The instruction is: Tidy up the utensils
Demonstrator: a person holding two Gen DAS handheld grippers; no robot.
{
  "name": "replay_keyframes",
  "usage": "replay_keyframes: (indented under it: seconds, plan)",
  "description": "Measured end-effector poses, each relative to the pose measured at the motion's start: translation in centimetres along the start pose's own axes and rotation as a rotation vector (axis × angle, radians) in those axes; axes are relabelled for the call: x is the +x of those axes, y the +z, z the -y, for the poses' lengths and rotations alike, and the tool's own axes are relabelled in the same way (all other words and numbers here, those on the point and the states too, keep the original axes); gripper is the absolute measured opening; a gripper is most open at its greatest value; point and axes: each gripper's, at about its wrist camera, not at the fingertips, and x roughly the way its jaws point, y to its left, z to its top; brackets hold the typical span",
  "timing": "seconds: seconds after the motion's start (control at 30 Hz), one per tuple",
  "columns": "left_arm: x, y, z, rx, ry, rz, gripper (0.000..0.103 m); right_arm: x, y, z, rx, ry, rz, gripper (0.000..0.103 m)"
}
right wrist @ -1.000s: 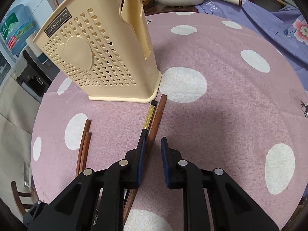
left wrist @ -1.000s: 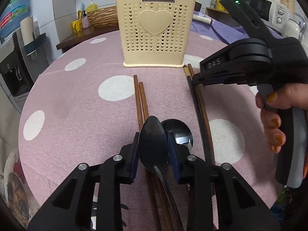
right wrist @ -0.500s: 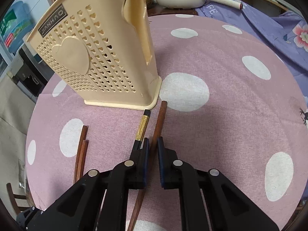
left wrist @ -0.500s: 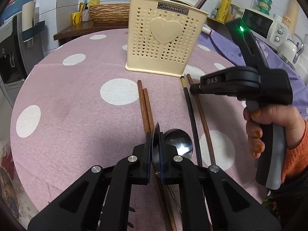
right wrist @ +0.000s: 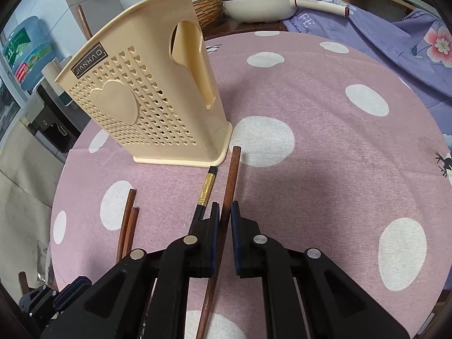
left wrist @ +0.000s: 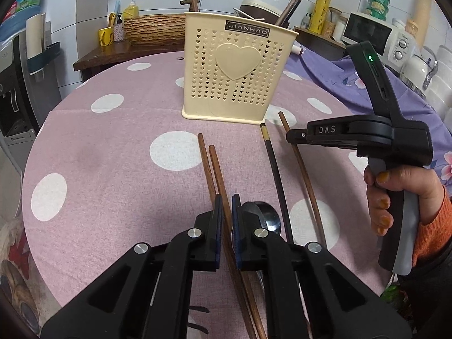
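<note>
A cream perforated utensil holder (left wrist: 236,77) stands on the pink polka-dot table (left wrist: 113,147); it also shows in the right wrist view (right wrist: 147,107). My left gripper (left wrist: 225,206) has its jaws nearly closed over a brown chopstick (left wrist: 217,169) of a pair lying on the cloth; whether it grips is unclear. A metal spoon (left wrist: 265,216) lies just right of its fingers. My right gripper (right wrist: 223,212) is nearly closed around a brown chopstick (right wrist: 233,169), beside a black gold-banded chopstick (right wrist: 207,188). The right gripper also shows in the left wrist view (left wrist: 293,137).
A second pair of brown chopsticks (right wrist: 128,220) lies left in the right wrist view. A white pan (right wrist: 260,2) and a purple floral cloth (right wrist: 395,36) sit beyond the table. A wicker basket (left wrist: 152,29) and a microwave (left wrist: 375,35) stand behind.
My left gripper closed from open; the dark spoon it held half a second ago is no longer between its jaws. My right gripper narrowed around the brown chopstick and moved slightly.
</note>
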Motion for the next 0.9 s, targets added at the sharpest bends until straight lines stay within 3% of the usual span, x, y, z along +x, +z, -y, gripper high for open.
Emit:
replay_keyframes:
  seconds: [0.03,0.07,0.13,0.3,0.63,0.9]
  plan:
    - [0.1,-0.2,0.1,0.0,0.003,-0.006,0.018,0.1,-0.1,0.1,0.003,0.0,-0.003,0.008]
    - [0.2,-0.5,0.3,0.0,0.008,-0.012,0.037,0.1,-0.3,0.0,0.002,0.001,-0.005,0.008]
    - [0.4,-1.1,0.7,0.0,0.018,-0.006,0.06,0.2,-0.4,0.1,0.002,0.002,-0.007,0.008]
    - [0.9,-1.7,1.9,0.015,0.053,-0.012,0.06,0.1,-0.5,0.3,0.003,0.003,-0.004,0.008]
    - [2.7,-2.3,4.3,0.086,0.169,-0.044,0.046,0.1,-1.0,0.7,0.009,0.018,-0.011,0.008]
    - [2.8,-2.1,5.5,0.13,0.239,-0.038,0.046,0.3,-1.2,0.8,0.01,0.026,-0.017,0.008]
